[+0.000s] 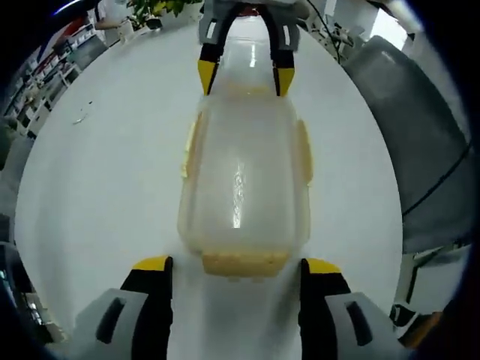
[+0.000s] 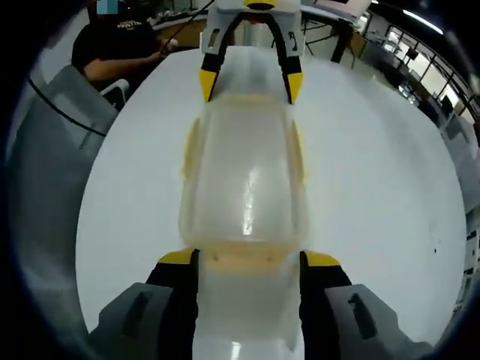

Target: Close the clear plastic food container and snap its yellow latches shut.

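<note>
Container (image 1: 244, 172) on table (image 1: 105, 172), between grippers.

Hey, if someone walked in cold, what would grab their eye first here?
The clear plastic food container, lid on, lying lengthwise mid-table with yellow latches along its edges. A yellow-tipped gripper sits at each end: the left gripper and, opposite, the right gripper, whose open jaws flank an end latch.
</note>
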`<act>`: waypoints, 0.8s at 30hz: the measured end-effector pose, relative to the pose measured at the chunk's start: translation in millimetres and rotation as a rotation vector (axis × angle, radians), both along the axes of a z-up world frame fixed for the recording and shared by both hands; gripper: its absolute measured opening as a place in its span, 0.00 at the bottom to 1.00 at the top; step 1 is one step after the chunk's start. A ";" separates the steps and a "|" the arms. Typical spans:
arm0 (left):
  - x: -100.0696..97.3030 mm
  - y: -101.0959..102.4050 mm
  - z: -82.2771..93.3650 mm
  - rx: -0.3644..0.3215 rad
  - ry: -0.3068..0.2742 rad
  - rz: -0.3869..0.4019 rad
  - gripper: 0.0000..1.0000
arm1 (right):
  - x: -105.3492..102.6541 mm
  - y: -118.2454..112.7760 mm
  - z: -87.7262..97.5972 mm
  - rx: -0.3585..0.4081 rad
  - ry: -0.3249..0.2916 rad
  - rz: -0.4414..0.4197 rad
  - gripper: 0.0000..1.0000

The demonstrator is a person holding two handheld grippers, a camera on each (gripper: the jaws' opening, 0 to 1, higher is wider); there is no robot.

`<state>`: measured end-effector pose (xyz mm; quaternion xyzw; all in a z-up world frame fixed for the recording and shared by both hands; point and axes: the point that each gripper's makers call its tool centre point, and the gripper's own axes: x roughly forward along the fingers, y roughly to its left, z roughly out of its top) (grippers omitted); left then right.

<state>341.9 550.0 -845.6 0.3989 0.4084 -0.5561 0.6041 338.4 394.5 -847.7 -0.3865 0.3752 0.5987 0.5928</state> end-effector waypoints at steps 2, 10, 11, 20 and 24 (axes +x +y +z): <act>-0.3 -1.2 0.0 -0.005 0.000 -0.003 0.66 | -0.9 0.8 -0.2 0.003 0.002 0.010 0.48; -2.6 -10.1 1.4 -0.073 -0.001 -0.019 0.61 | -1.2 0.3 0.1 0.032 0.001 0.004 0.48; -2.6 -10.2 1.4 -0.076 0.000 -0.019 0.61 | -1.4 0.2 0.0 0.037 0.001 0.004 0.47; -4.4 -9.5 -0.6 0.001 -0.002 -0.048 0.59 | -2.1 1.4 -0.6 0.009 0.001 0.013 0.46; -5.2 -0.7 -0.2 0.071 -0.003 -0.089 0.44 | -5.4 -0.8 -0.4 -0.004 0.001 0.064 0.44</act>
